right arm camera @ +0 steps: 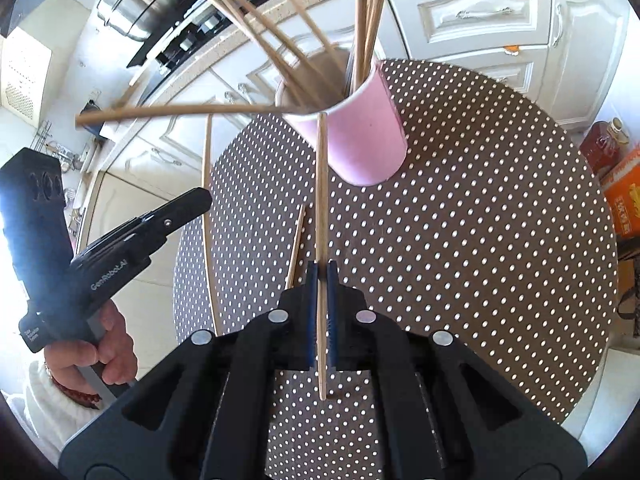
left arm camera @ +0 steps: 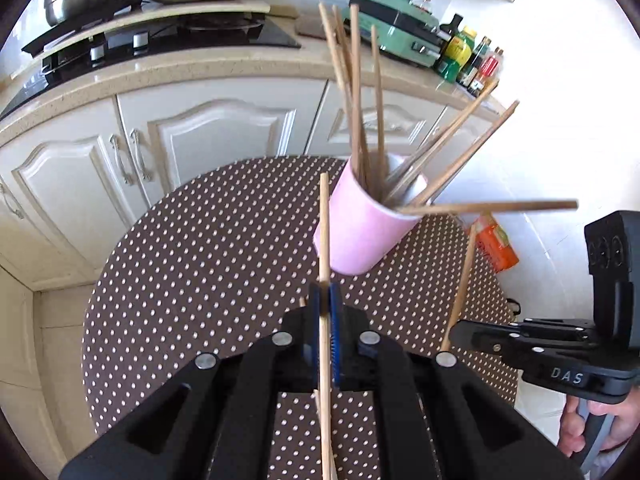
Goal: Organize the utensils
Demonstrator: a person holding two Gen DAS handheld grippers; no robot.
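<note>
Between the left gripper's (left arm camera: 326, 304) clenched pads stands one chopstick (left arm camera: 325, 240); the right gripper (right arm camera: 321, 280) likewise clamps its own chopstick (right arm camera: 321, 200), both above the dotted table (right arm camera: 480, 200). Just ahead stands the pink cup (left arm camera: 360, 232), already bristling with sticks. I judge this the carrying step: next, each tip must clear the rim and drop inside.
</note>
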